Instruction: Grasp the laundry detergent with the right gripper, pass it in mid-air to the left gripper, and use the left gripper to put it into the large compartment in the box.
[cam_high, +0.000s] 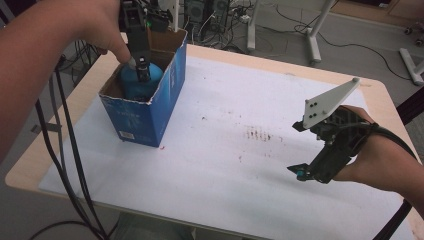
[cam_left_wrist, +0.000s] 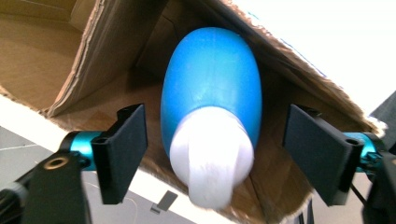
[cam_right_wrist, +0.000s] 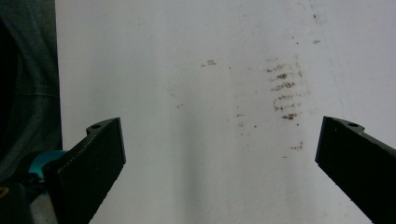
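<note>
a pale wooden table (cam_high: 371, 95) carries a white sheet (cam_high: 240, 165) smudged with brownish streaks (cam_high: 257, 134); grey floor, cables and desk legs lie beyond. at the sheet's left stands an open blue cardboard box (cam_high: 150, 117), its rim torn and raw brown inside. in it sits a smooth, rounded blue bottle with a white cap (cam_left_wrist: 210, 116). the left gripper (cam_left_wrist: 212, 154) hangs over it, pads apart on either side, touching nothing. the right gripper (cam_high: 302, 172) hovers wide open and empty above the sheet.
</note>
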